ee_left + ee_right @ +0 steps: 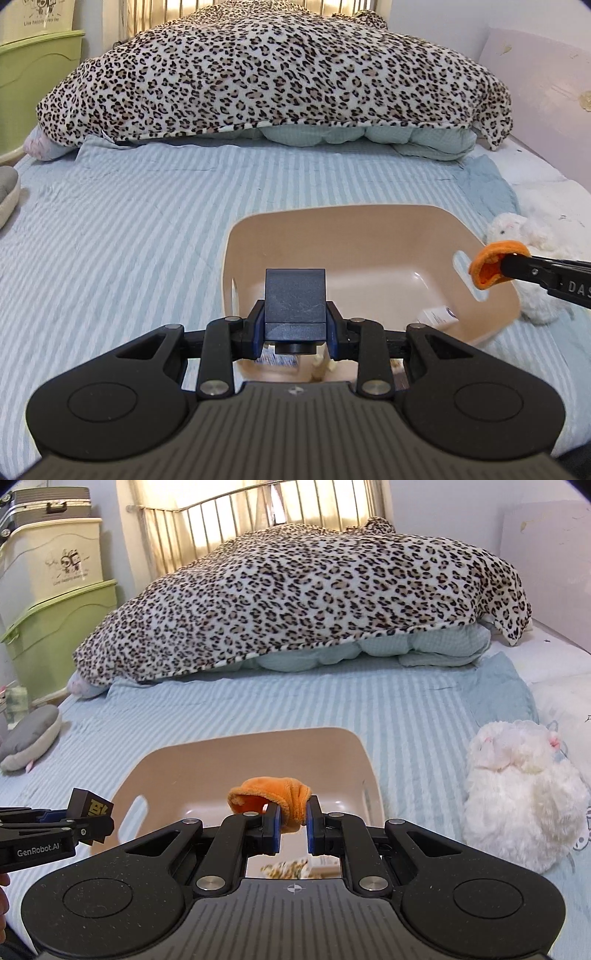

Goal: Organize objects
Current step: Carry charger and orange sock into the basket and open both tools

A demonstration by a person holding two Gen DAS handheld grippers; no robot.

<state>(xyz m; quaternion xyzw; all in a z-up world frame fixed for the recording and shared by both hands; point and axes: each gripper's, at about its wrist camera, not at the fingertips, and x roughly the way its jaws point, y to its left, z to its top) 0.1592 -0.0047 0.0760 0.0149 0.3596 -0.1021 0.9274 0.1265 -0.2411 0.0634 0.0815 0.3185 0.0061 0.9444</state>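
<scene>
A beige plastic bin [369, 229] [236, 753] sits on the striped bed. My left gripper [295, 314] is shut on a dark blue box [295, 301] and holds it over the bin's near side; the box also shows in the right wrist view [90, 808]. My right gripper [291, 819] is shut on an orange plush piece [273, 797] above the bin; it shows in the left wrist view [491, 264] at the bin's right rim. A small white box [437, 315] lies inside the bin.
A white plush toy [517, 790] [532, 236] lies right of the bin. A leopard blanket [277, 70] covers a heap at the bed's far end. A grey plush [33, 738] lies at the left edge. Green and cream storage boxes [55, 627] stand beside the bed.
</scene>
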